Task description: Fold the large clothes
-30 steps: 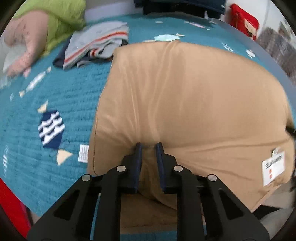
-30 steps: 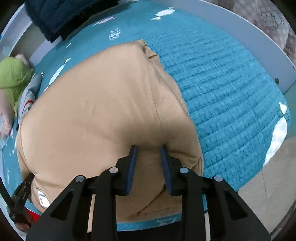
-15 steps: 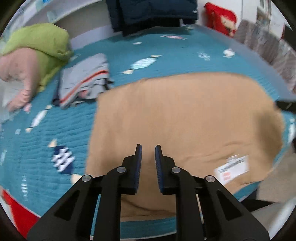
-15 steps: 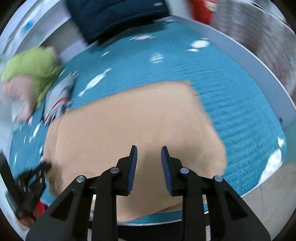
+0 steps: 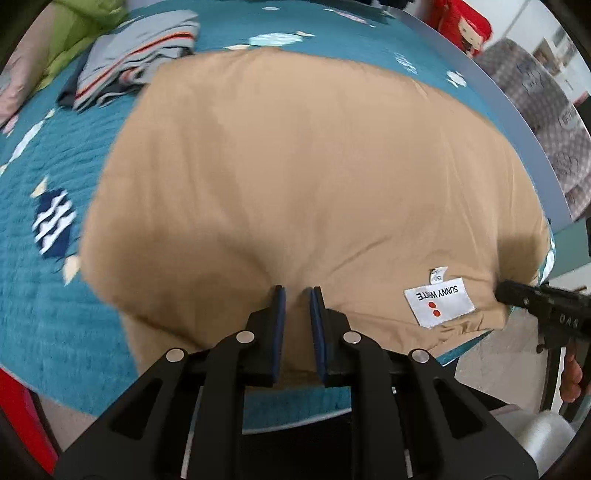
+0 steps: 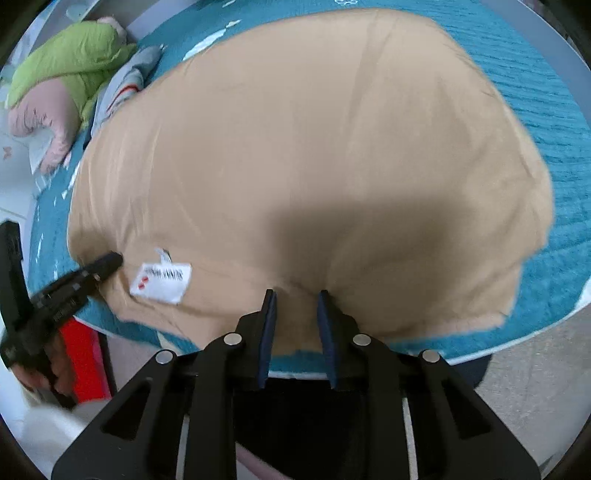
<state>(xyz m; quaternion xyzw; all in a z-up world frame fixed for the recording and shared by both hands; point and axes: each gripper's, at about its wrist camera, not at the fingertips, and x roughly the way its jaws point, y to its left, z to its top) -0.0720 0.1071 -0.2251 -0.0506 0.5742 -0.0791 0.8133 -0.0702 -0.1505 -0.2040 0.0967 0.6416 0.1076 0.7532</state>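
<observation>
A large tan garment [image 5: 303, 177] lies spread flat on the teal quilted bed cover [image 5: 55, 302]; it also fills the right wrist view [image 6: 314, 147]. A white label [image 5: 437, 301] reading SUNNY WHITE sits near its near edge, and shows in the right wrist view [image 6: 162, 282]. My left gripper [image 5: 295, 295] is at the garment's near edge, its jaws a narrow gap apart with tan cloth between them. My right gripper [image 6: 295, 299] is at the near edge further right, jaws slightly apart over the cloth fold.
A stack of folded grey striped clothes [image 5: 136, 55] lies at the far left of the bed. A green and pink soft item [image 6: 66, 77] lies beyond it. A red object [image 5: 465, 26] and a grey patterned cloth [image 5: 546, 110] stand beyond the bed's right rim. Bare floor [image 6: 535, 387] lies below the near edge.
Both grippers rose and pulled back from the garment half a second ago, then came down again to its near edge. The garment now lies flatter and wider.
</observation>
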